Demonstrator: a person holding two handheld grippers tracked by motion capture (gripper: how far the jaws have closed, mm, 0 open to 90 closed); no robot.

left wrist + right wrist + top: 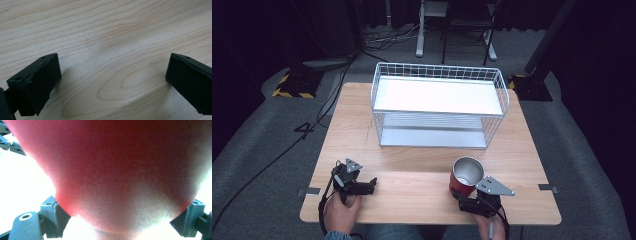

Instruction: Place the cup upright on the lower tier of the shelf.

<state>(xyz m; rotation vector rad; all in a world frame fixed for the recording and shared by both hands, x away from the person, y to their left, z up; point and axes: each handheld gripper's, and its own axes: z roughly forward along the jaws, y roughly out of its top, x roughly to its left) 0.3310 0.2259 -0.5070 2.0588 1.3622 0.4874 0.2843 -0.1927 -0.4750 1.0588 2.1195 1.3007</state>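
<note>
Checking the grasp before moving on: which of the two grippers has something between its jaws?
The right gripper, clamped low on the red cup with silver inside. The left gripper stands open over bare wooden table.

One cup [466, 176] is being shown on the table [422, 190], red outside and silvery inside, and the same cup [112, 170] is being seen close up in the right gripper view. One wire rack [439, 105] is being counted at the far side of the table (two shelves are being made out in it, an upper and a lower). Two grippers are being counted: the left gripper [373, 183] and the right gripper [458, 196]. Two hands are being seen at the near edge, one behind each gripper. One table is being counted. Beyond it, one chair [469, 25] is being made out.
</note>
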